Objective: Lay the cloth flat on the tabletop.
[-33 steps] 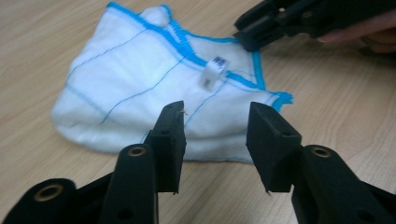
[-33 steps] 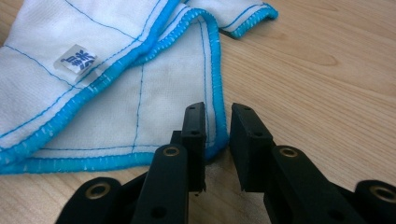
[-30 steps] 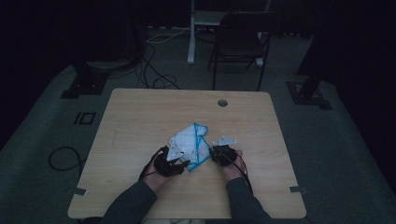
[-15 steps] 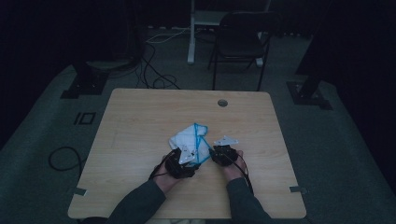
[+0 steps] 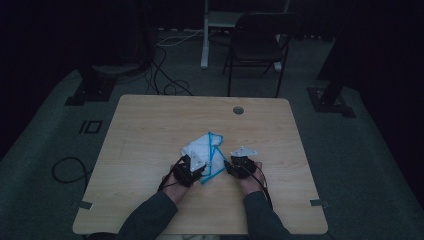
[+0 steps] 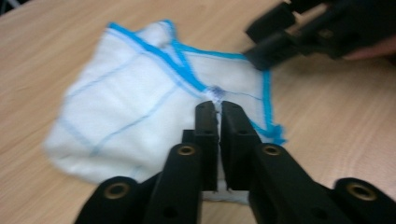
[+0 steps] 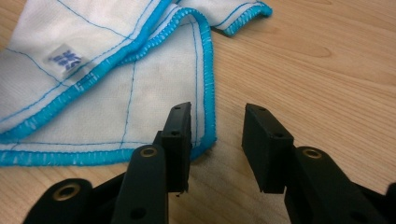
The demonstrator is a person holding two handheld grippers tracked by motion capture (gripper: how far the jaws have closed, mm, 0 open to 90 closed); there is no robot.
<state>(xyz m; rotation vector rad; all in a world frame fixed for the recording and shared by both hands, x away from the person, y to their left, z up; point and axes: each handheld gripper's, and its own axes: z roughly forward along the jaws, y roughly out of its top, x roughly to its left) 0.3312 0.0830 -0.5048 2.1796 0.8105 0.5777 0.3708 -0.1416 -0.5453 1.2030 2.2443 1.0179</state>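
A cloth [image 5: 204, 155] is laid on the table [image 5: 150, 130], toward its near edge. It is flanked by the left gripper [image 5: 192, 169] and the right gripper [image 5: 231, 167]. A chair [image 5: 257, 45] is placed behind the table.

Bare table [image 5: 150, 125] apparently all around

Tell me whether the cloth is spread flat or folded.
Folded and rumpled: the cloth shows blue-edged layers overlapping on the table.
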